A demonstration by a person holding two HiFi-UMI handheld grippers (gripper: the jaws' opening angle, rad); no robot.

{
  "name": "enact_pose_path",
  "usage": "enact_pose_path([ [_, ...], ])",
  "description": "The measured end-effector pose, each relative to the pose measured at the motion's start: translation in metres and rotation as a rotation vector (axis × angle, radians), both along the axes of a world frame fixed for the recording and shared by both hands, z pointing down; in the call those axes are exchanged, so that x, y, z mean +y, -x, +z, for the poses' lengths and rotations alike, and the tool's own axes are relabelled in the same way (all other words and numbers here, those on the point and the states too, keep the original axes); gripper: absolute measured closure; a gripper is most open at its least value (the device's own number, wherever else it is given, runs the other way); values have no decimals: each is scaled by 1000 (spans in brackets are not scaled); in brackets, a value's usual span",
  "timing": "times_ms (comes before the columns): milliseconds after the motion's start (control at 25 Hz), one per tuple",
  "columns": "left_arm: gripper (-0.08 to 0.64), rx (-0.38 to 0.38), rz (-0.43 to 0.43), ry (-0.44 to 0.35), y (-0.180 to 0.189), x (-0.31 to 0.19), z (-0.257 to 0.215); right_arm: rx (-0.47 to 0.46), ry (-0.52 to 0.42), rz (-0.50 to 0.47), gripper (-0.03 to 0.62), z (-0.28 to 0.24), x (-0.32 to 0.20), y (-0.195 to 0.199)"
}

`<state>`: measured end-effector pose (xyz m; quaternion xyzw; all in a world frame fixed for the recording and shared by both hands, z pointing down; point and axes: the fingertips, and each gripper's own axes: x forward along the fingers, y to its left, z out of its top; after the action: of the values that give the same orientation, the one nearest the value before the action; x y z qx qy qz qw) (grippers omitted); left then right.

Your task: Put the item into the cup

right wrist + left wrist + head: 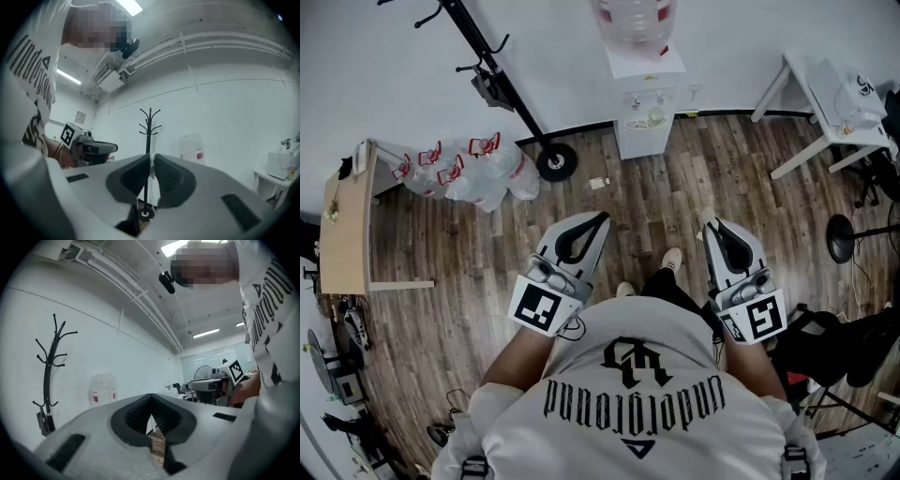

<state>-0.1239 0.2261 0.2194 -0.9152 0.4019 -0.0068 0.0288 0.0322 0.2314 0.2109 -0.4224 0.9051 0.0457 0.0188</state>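
No cup and no item to put into it shows in any view. The person stands on a wood floor and holds both grippers out at waist height. My left gripper [602,218] points forward at the left; its tips meet [151,395] and nothing is between them. At the right, my right gripper [710,226] also points forward, and a thin slit [151,156] stays between its tips, with only the far wall and the coat stand seen through it. Neither gripper holds or touches anything.
A water dispenser [645,103] stands against the far wall. A black coat stand [502,80] leans at the left, with plastic bags [473,173] beside its base. There is a wooden desk [342,225] at the far left, and a white table [825,112] and a fan [842,239] at the right.
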Motion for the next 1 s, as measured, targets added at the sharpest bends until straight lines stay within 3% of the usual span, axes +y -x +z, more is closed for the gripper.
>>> enact_pose_path([
  [560,552,-14,-16,18,-22,-22,9,16,6,-31,555,8,-27,-17],
  [1000,554,-14,-44,55,-63,-81,23,16,34,-64,554,19,-91,-57],
])
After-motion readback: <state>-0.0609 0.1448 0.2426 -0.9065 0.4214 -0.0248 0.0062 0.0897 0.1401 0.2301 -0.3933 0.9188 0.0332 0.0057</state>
